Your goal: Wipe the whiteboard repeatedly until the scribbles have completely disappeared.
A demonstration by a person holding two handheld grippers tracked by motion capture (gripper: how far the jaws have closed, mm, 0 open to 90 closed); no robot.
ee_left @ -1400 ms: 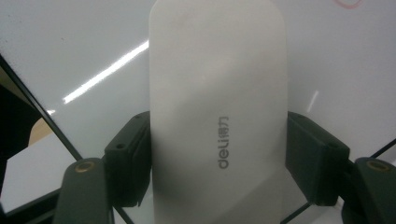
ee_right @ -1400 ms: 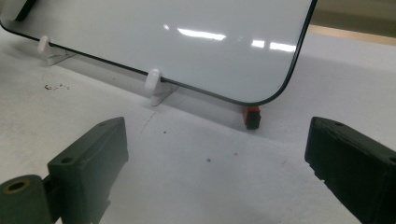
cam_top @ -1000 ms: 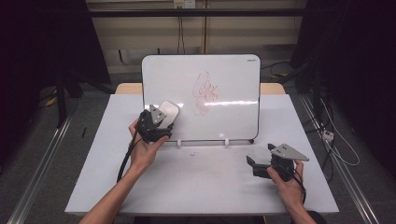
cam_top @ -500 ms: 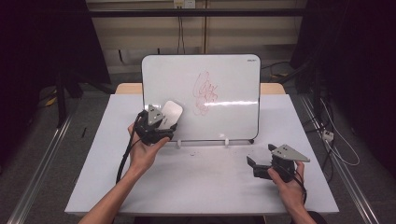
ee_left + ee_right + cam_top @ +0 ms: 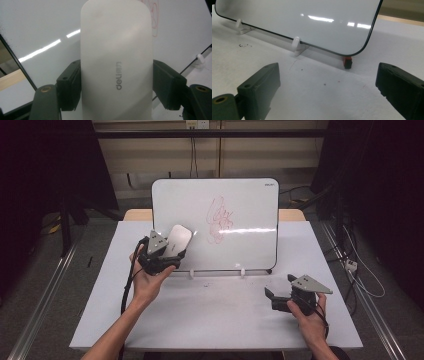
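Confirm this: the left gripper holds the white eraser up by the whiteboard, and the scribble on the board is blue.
Not quite. The scribble is red, as the high view shows. The rest stands: the left gripper holds the white eraser up by the whiteboard.

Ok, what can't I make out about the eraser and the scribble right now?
- Eraser wiping face: turned from the camera in the left gripper view, and in the high view.
- Eraser tip contact with board: not discernible.
- Scribble: too small to read in the high view; cut by the top edge in the left gripper view.

eraser (image 5: 178,239) raised nearer red scribble (image 5: 220,218)
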